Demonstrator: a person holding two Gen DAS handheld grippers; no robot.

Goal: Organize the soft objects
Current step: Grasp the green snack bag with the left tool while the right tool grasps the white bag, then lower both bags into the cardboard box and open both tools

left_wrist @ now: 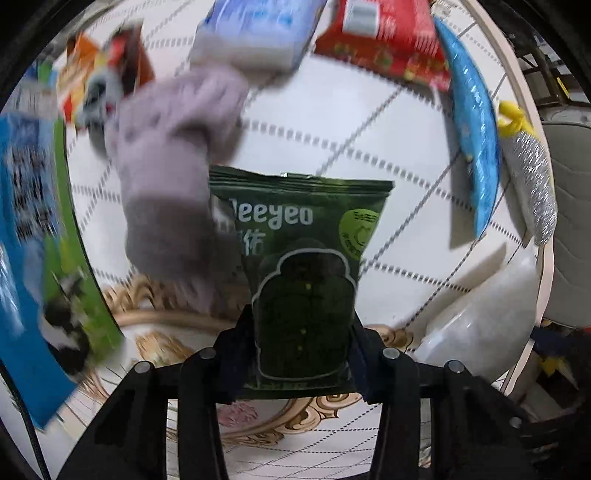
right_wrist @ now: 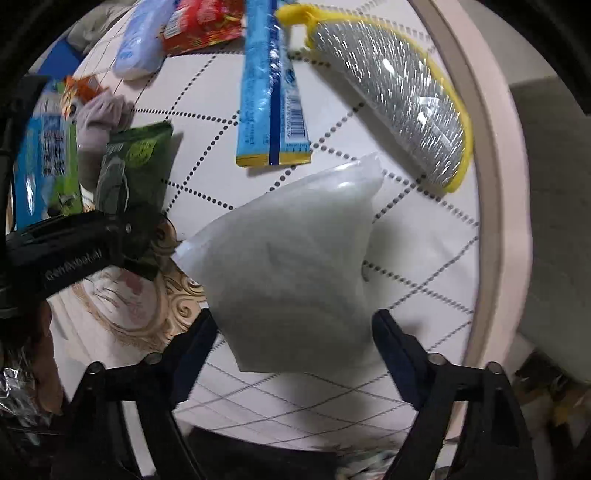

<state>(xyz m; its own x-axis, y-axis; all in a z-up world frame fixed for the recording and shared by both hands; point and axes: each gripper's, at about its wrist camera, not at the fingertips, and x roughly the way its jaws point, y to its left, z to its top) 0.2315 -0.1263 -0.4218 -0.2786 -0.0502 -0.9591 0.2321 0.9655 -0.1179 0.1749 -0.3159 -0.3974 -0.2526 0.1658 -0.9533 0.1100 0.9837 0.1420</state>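
Observation:
My left gripper (left_wrist: 301,332) is shut on a green "Deeyeo" tissue pack (left_wrist: 306,258) and holds it above the round table. The same pack (right_wrist: 133,177) and the left gripper (right_wrist: 74,240) show at the left of the right wrist view. My right gripper (right_wrist: 295,328) is shut on a white translucent soft bag (right_wrist: 295,266), lifted over the table; the bag also shows in the left wrist view (left_wrist: 476,325). A pale purple glove (left_wrist: 173,158) lies behind the green pack, blurred.
On the quilted white tablecloth (right_wrist: 424,258) lie a blue-white tissue pack (left_wrist: 258,29), a red packet (left_wrist: 384,40), a long blue packet (right_wrist: 269,85), a silver scrubber with yellow trim (right_wrist: 399,107), a blue-green pack (left_wrist: 37,240) and an orange box (left_wrist: 81,81). The table's pink rim (right_wrist: 495,184) runs at right.

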